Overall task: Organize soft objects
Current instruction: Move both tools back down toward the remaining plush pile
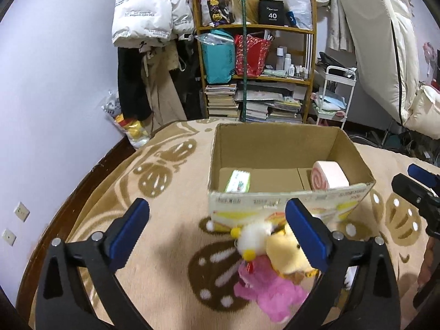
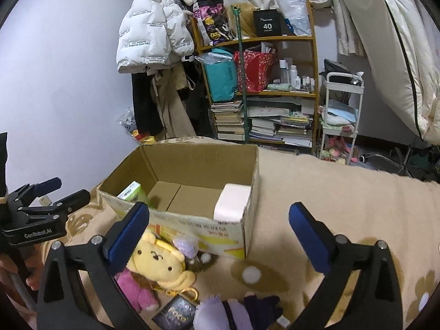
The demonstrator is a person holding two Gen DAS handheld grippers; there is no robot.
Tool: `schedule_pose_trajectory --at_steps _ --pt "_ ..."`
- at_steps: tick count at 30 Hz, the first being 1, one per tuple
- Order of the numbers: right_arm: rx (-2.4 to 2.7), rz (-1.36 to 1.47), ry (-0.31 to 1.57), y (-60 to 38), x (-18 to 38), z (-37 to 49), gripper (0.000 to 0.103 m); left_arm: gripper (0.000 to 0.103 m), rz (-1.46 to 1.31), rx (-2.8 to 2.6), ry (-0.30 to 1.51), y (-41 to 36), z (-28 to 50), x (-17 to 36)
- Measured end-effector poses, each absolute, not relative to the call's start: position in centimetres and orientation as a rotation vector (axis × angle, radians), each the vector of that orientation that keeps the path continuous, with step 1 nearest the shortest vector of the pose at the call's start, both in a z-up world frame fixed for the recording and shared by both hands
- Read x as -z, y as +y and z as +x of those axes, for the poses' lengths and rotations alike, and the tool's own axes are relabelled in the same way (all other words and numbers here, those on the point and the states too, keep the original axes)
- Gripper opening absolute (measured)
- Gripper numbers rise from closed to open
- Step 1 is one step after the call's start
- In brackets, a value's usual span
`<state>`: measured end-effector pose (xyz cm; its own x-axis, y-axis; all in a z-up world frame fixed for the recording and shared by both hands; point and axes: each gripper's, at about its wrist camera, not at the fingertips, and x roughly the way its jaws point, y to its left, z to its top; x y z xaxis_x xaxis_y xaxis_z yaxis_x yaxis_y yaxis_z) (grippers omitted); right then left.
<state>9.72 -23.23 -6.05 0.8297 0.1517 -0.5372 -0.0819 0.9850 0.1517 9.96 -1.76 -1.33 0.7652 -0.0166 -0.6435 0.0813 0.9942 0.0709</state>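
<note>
Both tongs stand spread wide, with nothing pinched. The left tongs (image 1: 217, 232) hang over a tan blanket (image 1: 165, 220) with brown flower shapes, and the right tongs (image 2: 220, 233) over the same blanket nearer the plain side. An open box (image 1: 288, 200) sits at 12 o'clock in the left view; red print runs along its near wall, too blurred to read. Inside it, a pink swirl roll (image 1: 328, 174) lies at the right end and a green-and-white pack (image 1: 238, 181) at the left end. Against the box's near wall lies a pile of toys: a white plush (image 1: 251, 236), a yellow plush (image 2: 158, 260) and a pink plush (image 1: 264, 288), all touching. In the right view, at 6 o'clock, a purple plush (image 2: 220, 313) lies beside a dark card (image 2: 174, 313) that reads "Face", near a gold clip (image 2: 189, 293). The left tongs' frame, at 9 o'clock there, reads "GenRobot.AI". Behind, a shelf (image 2: 258, 93) carries a black box (image 2: 266, 23) marked "40", and a white jacket (image 2: 148, 35) shows repeated print, too small to read.
</note>
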Motion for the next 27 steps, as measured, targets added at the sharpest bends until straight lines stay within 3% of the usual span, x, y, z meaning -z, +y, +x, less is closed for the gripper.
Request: schedule_pose_trajectory --at_steps 14,27 --pt "-0.133 0.165 0.661 -24.0 6.8 6.1 0.103 0.099 0.082 0.036 0.837 -0.9 6.3 2.7" --pt "-0.108 0.165 0.823 -23.8 10.3 7.1 0.103 0.099 -0.004 0.059 0.95 -0.3 8.0 6.1"
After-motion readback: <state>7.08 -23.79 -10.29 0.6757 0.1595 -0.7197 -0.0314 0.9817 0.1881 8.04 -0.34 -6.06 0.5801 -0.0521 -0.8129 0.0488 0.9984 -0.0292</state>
